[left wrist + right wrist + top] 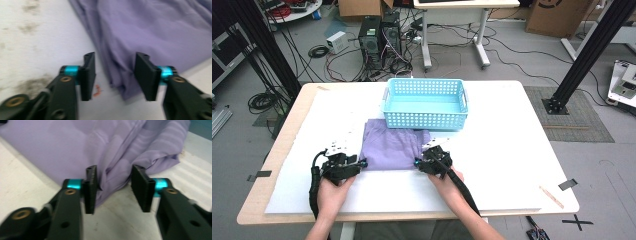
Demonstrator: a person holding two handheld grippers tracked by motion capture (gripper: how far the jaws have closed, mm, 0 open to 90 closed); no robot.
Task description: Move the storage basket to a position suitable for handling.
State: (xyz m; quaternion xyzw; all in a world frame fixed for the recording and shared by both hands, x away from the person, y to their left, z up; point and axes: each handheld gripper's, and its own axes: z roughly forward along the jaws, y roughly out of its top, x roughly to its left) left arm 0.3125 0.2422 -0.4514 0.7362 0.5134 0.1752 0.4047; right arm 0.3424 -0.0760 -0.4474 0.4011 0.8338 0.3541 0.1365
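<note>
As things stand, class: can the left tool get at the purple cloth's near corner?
Probably yes: the left tool already straddles the cloth corner, jaws apart, with nothing between.

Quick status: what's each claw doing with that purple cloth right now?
Left claw: open, jaws astride the near corner of the folded purple fabric cloth, not yet pinching it.
Right claw: open, a bunched cloth edge between its jaws, pads not pressing.

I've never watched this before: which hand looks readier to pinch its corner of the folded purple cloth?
Right, narrowly. The right gripper already has a bunched fold of the folded purple cloth between its jaws, with one jaw against it. The left gripper straddles only the cloth's thin corner edge, not yet pressed.
</note>
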